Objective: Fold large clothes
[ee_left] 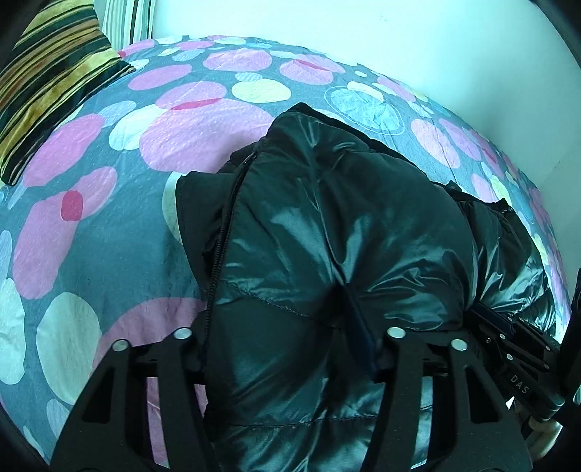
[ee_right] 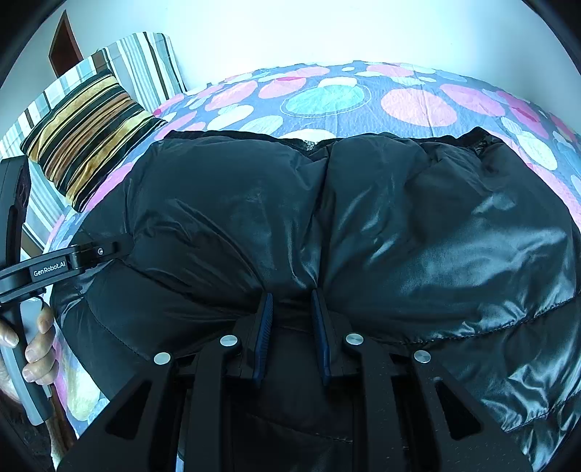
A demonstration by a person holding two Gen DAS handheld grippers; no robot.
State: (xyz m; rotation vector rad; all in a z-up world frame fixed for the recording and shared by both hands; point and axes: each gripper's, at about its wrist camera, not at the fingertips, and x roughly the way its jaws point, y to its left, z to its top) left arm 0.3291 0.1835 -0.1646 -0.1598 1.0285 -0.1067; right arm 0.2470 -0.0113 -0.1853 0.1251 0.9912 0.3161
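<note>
Where lettering can be read at all, it sits on the tools: "GenRobot.AI" in white on the left gripper as seen from the right wrist camera, with the person's hand wrapped round its grey handle, and "DAS" on the right gripper where it shows at the edge of the left wrist view. A glossy black puffer jacket lies bundled on the bed, its zipper running along one folded edge. Padded jacket cloth bulges between the left gripper's spread fingers, only one blue pad of which shows, so I cannot tell whether they pinch it. The right gripper's two blue fingers stand a narrow gap apart, pressed into a crease of the jacket with cloth between them. A sheet of pink, white and teal circles on grey covers the bed; a gold-and-black striped cushion sits near the head, a striped pillow behind it against the pale wall.
</note>
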